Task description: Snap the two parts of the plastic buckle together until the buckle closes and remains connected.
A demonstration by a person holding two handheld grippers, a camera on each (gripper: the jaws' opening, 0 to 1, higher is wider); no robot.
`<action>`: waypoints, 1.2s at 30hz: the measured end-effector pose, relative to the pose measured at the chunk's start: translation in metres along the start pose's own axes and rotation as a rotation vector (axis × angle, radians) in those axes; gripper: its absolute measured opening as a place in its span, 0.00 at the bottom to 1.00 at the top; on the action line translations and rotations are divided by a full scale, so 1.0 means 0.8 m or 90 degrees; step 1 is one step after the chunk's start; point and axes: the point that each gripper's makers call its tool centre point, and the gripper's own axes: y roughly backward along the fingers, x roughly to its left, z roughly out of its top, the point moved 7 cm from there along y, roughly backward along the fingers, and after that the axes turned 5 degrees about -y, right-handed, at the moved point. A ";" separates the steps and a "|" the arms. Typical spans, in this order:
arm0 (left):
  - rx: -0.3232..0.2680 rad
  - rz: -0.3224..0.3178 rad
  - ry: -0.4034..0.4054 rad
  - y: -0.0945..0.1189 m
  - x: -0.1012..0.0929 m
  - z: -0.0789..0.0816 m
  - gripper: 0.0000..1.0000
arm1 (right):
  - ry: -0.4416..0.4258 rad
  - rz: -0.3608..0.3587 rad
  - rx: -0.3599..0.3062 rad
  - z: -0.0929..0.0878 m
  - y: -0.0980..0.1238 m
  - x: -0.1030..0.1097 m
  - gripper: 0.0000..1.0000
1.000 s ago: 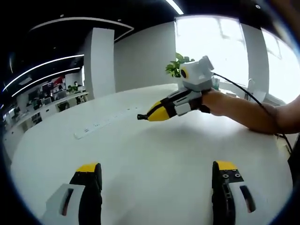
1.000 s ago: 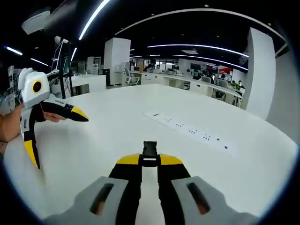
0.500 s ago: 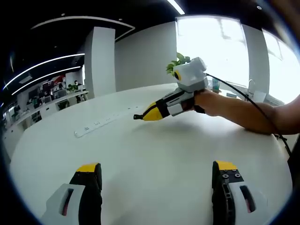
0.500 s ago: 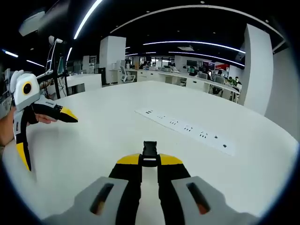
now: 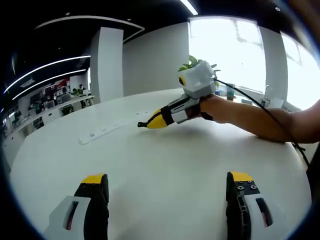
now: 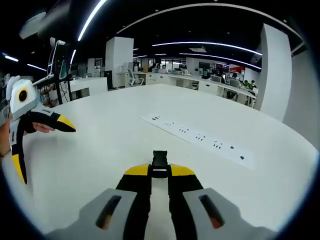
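Black plastic, small and ribbed, the buckle part (image 6: 160, 161) juts from the tips of the right gripper (image 6: 160, 171), whose jaws are clamped tight on it, held over the middle of the white table (image 6: 115, 145), short of the power strip (image 6: 200, 138). The left gripper (image 5: 167, 181) hangs with jaws wide apart and nothing between them. For a clean snap, the mating half must first be found and gripped squarely; it may be lying out of view.
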 end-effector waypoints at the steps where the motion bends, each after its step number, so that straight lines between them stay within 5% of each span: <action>1: 0.000 0.000 0.001 0.000 0.000 0.000 0.99 | 0.000 0.001 0.002 0.000 -0.003 -0.001 0.09; 36: 0.004 -0.003 -0.001 0.000 0.000 -0.001 0.99 | -0.029 0.006 -0.018 0.024 -0.029 -0.022 0.09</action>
